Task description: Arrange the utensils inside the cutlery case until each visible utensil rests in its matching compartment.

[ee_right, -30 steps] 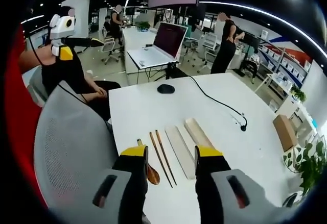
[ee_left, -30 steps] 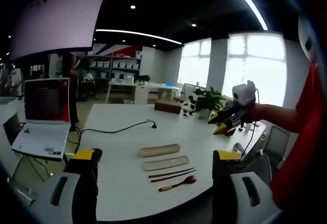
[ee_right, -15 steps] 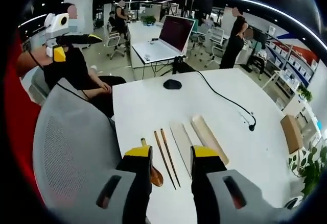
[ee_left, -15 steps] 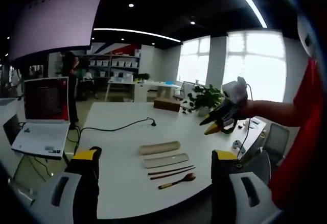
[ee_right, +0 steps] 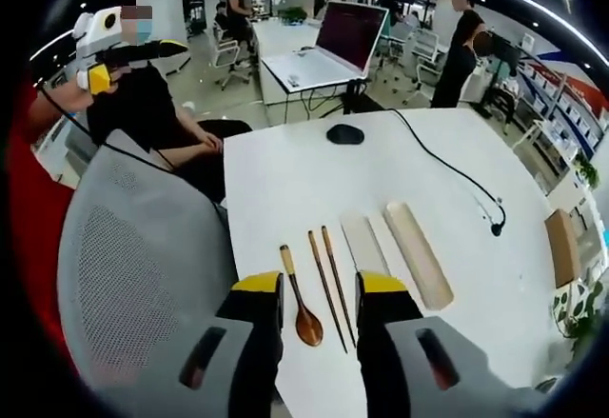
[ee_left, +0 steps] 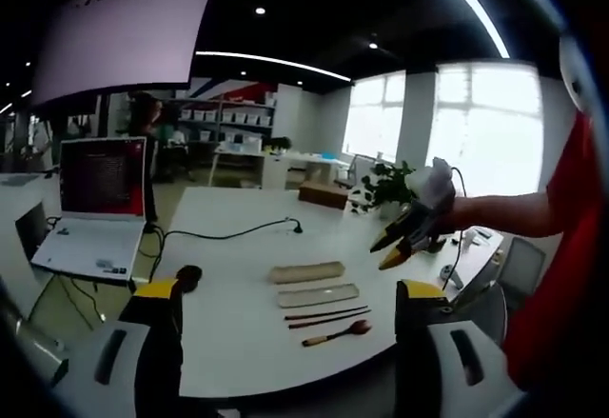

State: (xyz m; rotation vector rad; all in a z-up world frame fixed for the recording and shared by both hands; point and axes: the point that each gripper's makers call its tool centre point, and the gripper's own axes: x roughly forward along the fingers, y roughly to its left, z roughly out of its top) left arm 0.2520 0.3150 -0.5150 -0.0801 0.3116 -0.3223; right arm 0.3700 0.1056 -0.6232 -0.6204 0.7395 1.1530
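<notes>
Spoon [ee_right: 299, 301], bowl twd right gripper [ee_right: 319, 289]

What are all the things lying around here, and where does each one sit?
Table: one, white, under everything.
Spoon: one, brown wood, near edge, beside the chopsticks.
Chopsticks: two, dark brown, between spoon and case base.
Case base: one, pale, flat, beside the chopsticks.
Case lid: one, beige, beyond the base.
Mouse: one, black, far end.
Cable: one, black, across the table.
Laptop: one, white, open, on another desk.
Chair: one, grey mesh, at the near edge.
Box: one, brown, far side.
Left gripper: open, yellow-tipped.
Right gripper: open, above the utensils.
</notes>
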